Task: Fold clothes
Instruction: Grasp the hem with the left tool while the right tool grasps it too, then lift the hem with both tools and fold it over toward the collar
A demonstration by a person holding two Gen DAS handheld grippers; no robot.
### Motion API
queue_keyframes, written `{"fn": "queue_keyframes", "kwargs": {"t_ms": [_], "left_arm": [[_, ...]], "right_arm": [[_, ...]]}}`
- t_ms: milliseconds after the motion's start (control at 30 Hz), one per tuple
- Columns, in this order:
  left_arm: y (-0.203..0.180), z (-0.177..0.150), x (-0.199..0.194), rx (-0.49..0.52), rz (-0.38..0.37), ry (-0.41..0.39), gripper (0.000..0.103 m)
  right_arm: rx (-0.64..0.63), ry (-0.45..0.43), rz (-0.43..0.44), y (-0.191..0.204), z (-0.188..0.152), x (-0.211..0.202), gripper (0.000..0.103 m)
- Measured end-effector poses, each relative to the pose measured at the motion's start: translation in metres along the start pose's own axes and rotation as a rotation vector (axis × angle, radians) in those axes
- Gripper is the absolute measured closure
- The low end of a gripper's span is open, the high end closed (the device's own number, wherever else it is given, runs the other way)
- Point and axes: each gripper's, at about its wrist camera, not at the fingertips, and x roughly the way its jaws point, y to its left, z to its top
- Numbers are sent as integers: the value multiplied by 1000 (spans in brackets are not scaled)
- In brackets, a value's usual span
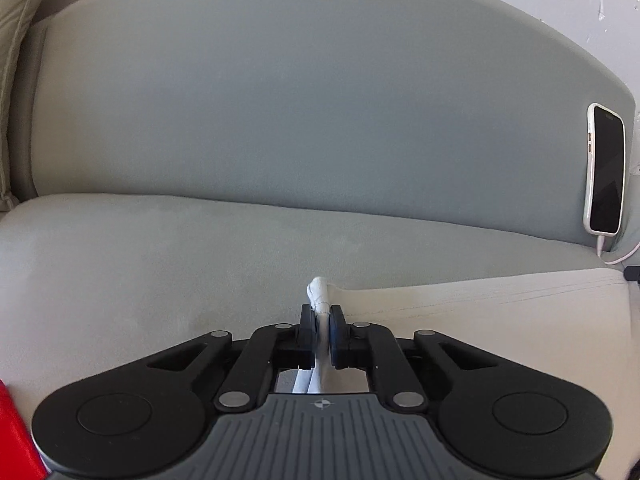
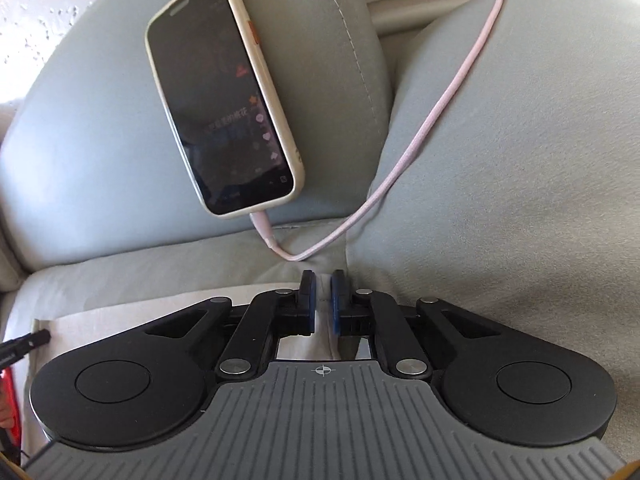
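Note:
A cream-white garment (image 1: 480, 304) lies flat on the sofa seat, stretching off to the right in the left wrist view. My left gripper (image 1: 320, 312) is shut on a bunched corner of it, and a white tuft (image 1: 319, 290) pokes out past the black fingertips. In the right wrist view the same garment (image 2: 140, 308) spreads to the left under the tool. My right gripper (image 2: 323, 280) has its blue pads (image 2: 311, 304) closed on a thin fold of the white cloth. Most of the garment is hidden beneath both tools.
The grey-green sofa backrest (image 1: 320, 100) rises just behind the seat (image 1: 140, 248). A phone (image 2: 224, 92) in a pale case leans on it, with a pink cable (image 2: 440, 120) looping down to the seat. Something red (image 1: 12, 432) shows at the lower left. A padded armrest (image 2: 520, 160) stands to the right.

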Motion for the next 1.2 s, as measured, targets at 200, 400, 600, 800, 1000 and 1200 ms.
{"fn": "queue_keyframes", "kwargs": {"t_ms": [200, 400, 600, 800, 1000, 1200], "left_arm": [[-9, 9, -50, -5, 30, -60, 97], [-4, 3, -132, -127, -11, -34, 97], [-1, -28, -217, -181, -5, 9, 97], [-14, -92, -285, -225, 55, 44, 97], [-22, -148, -326, -217, 107, -25, 97], [-40, -185, -339, -172, 145, -36, 97]], "right_arm": [[24, -64, -51, 9, -6, -38, 98], [122, -105, -39, 1, -29, -117, 100], [251, -112, 68, -11, -82, -209, 100], [322, -74, 129, -9, -162, -289, 100], [392, -43, 144, -21, -242, -331, 100], [466, -42, 136, -36, -293, -346, 100]]}}
